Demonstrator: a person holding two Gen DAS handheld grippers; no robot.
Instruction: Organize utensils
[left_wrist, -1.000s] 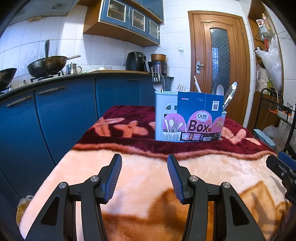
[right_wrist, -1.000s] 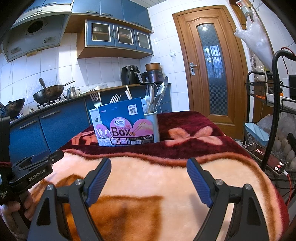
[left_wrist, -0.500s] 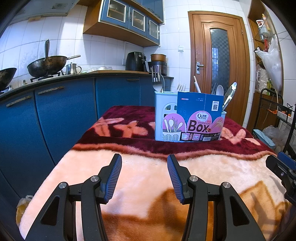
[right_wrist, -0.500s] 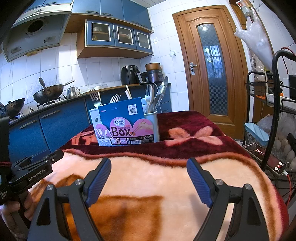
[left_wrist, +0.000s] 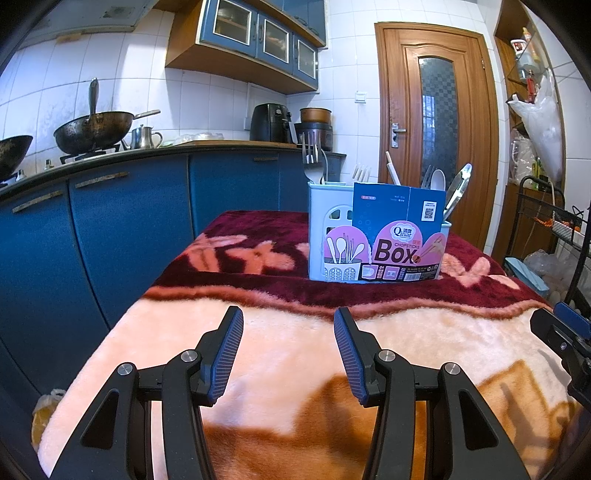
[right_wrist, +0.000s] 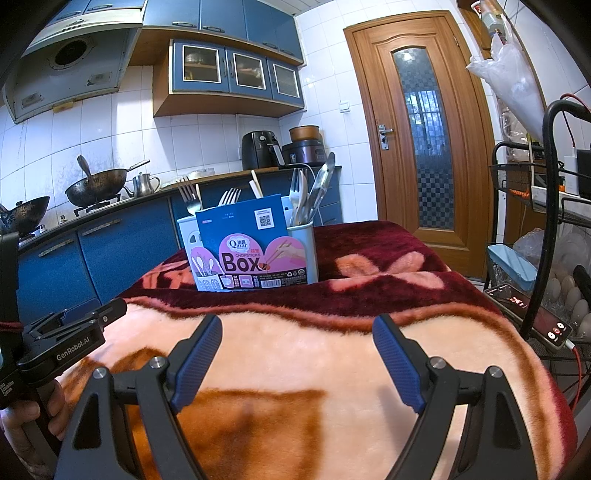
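Left wrist: utensil holder (left_wrist: 376, 236) well beyond gaping left claw (left_wrist: 288, 354).

Left gripper (left_wrist: 288, 354) with jaws parted above plush blanket (left_wrist: 295, 332), empty, utensil holder (left_wrist: 376, 236) upright farther back holding forks (left_wrist: 312, 155) and spoons (left_wrist: 437, 181)

The utensil holder's sleeve (left_wrist: 399, 236) reads "Qinar CHOPSTICKS Box" (left gripper (right_wrist: 70, 341) reads "GenRobot.AI").
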